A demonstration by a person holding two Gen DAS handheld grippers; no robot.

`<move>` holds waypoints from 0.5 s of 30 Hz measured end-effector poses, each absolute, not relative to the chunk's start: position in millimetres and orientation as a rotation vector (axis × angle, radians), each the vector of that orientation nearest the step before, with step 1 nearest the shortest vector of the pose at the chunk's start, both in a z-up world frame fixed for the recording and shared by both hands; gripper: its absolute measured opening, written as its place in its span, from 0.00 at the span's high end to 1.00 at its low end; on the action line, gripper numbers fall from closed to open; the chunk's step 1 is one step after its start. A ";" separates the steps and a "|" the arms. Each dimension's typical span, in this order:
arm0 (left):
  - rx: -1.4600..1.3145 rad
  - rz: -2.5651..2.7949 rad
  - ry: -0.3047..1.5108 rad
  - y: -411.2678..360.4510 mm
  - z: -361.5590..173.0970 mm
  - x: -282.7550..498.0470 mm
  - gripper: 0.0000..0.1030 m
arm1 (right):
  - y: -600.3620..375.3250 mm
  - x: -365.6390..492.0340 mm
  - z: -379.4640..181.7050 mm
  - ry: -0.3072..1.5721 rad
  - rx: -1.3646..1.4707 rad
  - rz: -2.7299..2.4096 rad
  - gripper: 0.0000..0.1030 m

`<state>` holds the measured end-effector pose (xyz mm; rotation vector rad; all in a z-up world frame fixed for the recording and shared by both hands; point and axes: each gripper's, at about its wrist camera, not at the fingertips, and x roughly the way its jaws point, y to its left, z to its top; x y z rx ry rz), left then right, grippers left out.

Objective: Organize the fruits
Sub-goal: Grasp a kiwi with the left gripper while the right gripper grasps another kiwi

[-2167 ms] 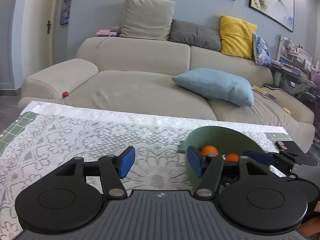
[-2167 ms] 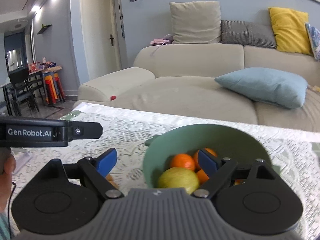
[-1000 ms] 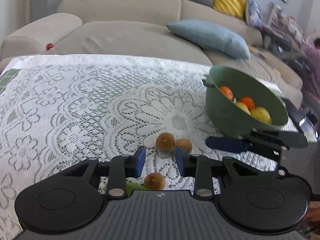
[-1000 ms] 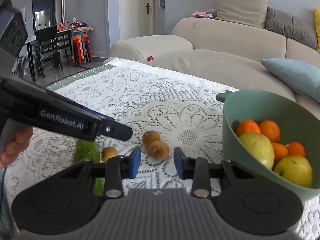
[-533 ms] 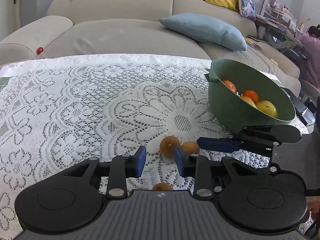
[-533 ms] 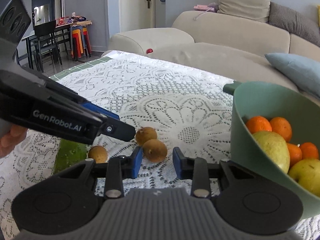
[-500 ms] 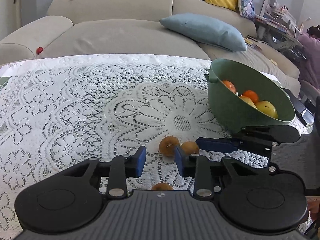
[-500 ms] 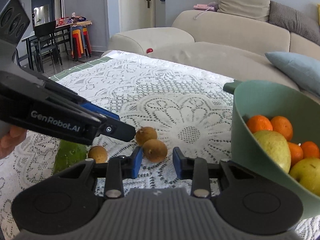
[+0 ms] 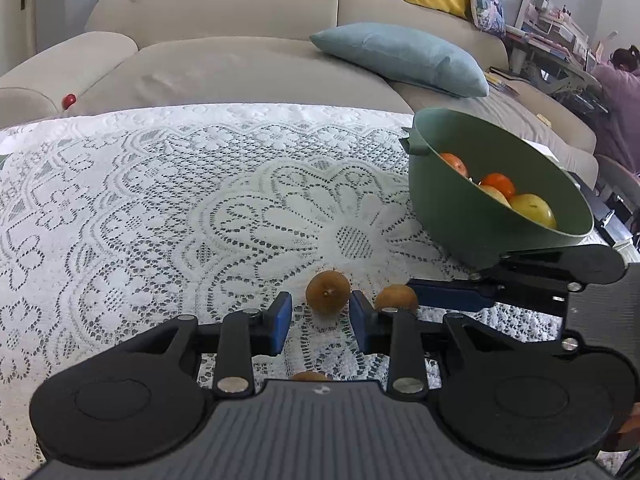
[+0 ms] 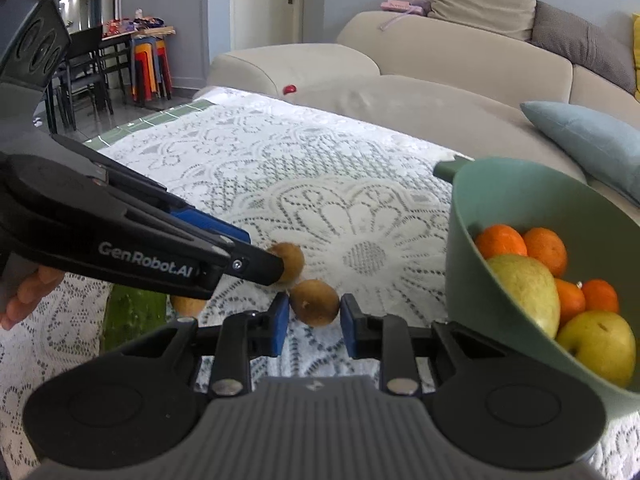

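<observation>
While the right gripper point(image 10: 313, 330) has just been closing, a brown kiwi point(image 10: 314, 307) is clamped between its pads on the lace tablecloth point(image 10: 280, 168); the green bowl point(image 10: 504, 216) is seen at three o'clock, and the left gripper point(image 9: 319, 322) is kept slightly parted, nothing grasped, behind another kiwi point(image 9: 327, 291)

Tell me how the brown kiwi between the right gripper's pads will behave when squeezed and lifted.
The kiwi is rounded and lies loose on the lace tablecloth, so it may roll if nudged. It looks small, probably light. The right gripper, jaws just closing, flanks its widest part; its curved sides could slip.
</observation>
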<state>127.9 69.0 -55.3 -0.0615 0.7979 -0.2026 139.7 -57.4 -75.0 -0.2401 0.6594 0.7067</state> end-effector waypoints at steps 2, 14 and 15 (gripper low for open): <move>-0.052 -0.198 0.789 66.8 -55.9 128.8 0.64 | -59.8 139.4 -75.1 0.661 -0.237 0.703 0.77; -0.030 -0.174 0.798 51.3 -62.9 138.5 0.64 | -64.2 140.9 -75.8 0.662 -0.233 0.691 0.77; -0.031 -0.169 0.799 51.0 -63.6 138.6 0.65 | -64.2 141.0 -75.8 0.662 -0.233 0.690 0.77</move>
